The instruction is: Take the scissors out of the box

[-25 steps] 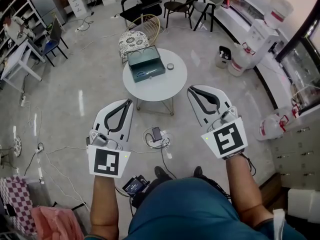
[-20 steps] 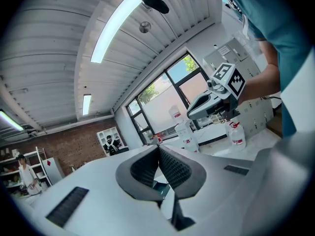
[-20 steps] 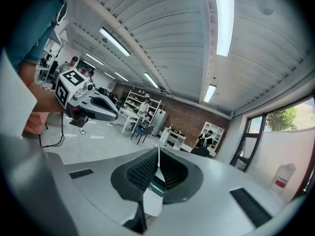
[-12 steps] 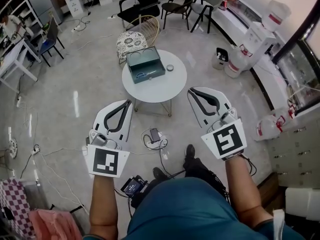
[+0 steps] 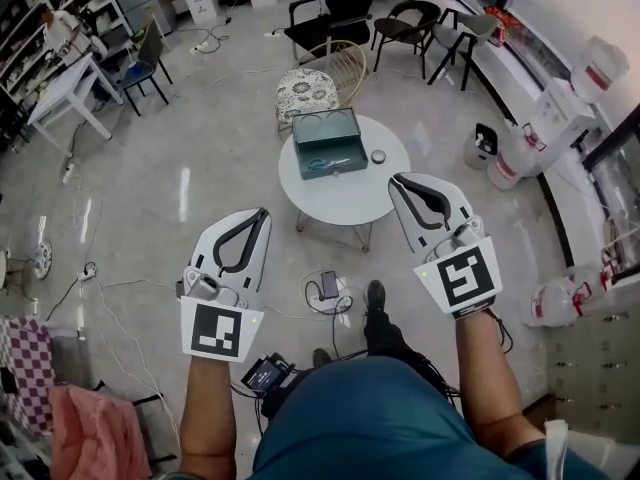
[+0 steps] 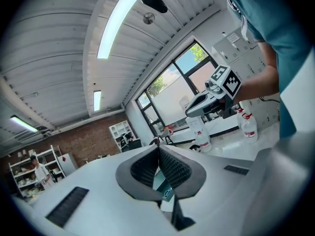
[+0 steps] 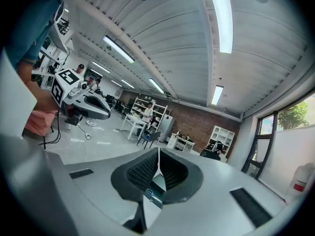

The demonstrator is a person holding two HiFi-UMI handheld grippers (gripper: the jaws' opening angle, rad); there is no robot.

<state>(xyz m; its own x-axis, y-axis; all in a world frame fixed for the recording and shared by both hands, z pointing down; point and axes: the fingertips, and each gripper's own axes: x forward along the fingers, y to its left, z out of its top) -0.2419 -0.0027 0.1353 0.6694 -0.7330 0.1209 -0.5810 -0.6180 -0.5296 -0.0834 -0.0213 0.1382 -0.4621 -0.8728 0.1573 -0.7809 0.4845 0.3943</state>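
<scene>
A glossy grey floor (image 5: 200,168) fills the head view, strewn with cables and a power strip (image 5: 328,286) near the person's feet. On it stands a small round white table (image 5: 350,196), and behind that a wire chair with a patterned seat (image 5: 308,90). Black chairs (image 5: 335,13) stand farther back, a white desk (image 5: 62,86) is at the upper left, and large water bottles (image 5: 545,133) line the right wall. The teal box (image 5: 322,125) sits open on the far side of the tabletop. A pale, thin thing lying on its floor looks like the scissors (image 5: 328,163), though it is too small to be sure. A small round object (image 5: 378,156) rests just beside the box on its right. Both tools are held out in the air on the near side of the table, well apart from the box. The left gripper (image 5: 262,213) has its ribbed pads (image 6: 172,167) pressed together at the tip, with nothing between them. The right gripper (image 5: 394,181) is the same, its pads (image 7: 141,172) meeting in a narrow seam and holding nothing. Each gripper view shows a sliver of teal through the slit below the closed tips.
</scene>
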